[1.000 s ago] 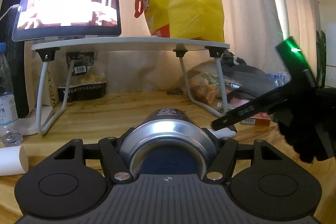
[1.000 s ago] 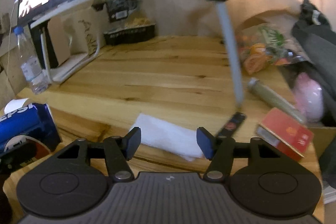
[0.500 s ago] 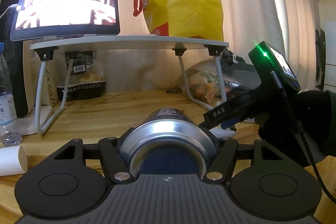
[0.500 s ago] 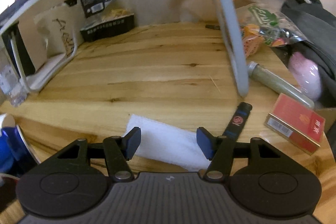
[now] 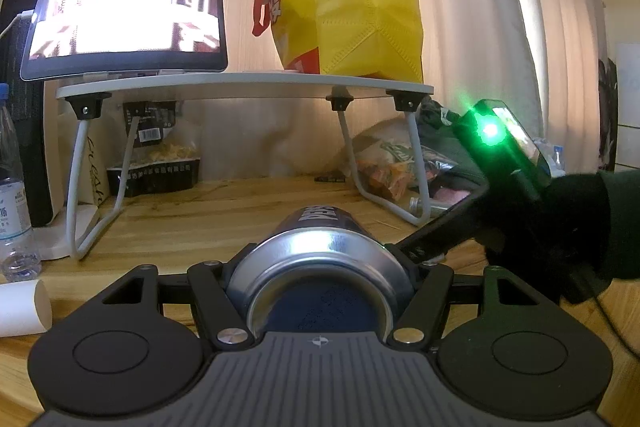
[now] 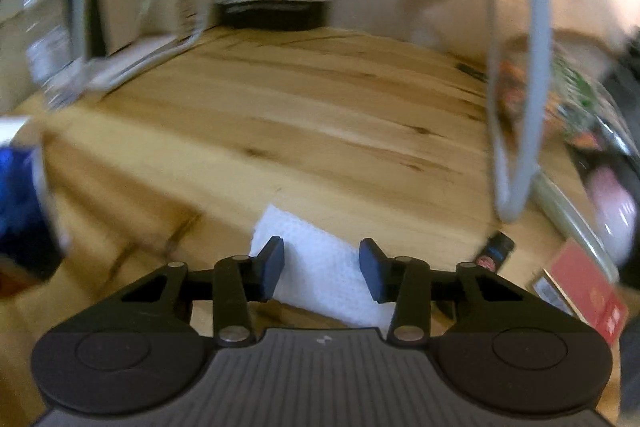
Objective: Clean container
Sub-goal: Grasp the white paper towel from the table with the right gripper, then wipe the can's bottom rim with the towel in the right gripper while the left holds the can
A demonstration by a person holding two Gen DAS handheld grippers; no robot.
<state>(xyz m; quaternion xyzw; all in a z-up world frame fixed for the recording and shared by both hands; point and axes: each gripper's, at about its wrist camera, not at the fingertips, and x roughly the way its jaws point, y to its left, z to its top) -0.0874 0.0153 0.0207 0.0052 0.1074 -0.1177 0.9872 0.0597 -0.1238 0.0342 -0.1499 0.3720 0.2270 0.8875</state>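
The left gripper [image 5: 320, 267] has its jaws clamped on a blue Pepsi can [image 5: 320, 247] lying lengthwise at the lower centre of the left wrist frame, above the wooden bench [image 5: 200, 219]. In the blurred right wrist frame, the right gripper [image 6: 322, 267] hovers with jaws apart and empty over a white paper towel [image 6: 320, 259] lying flat on the bench at lower centre.
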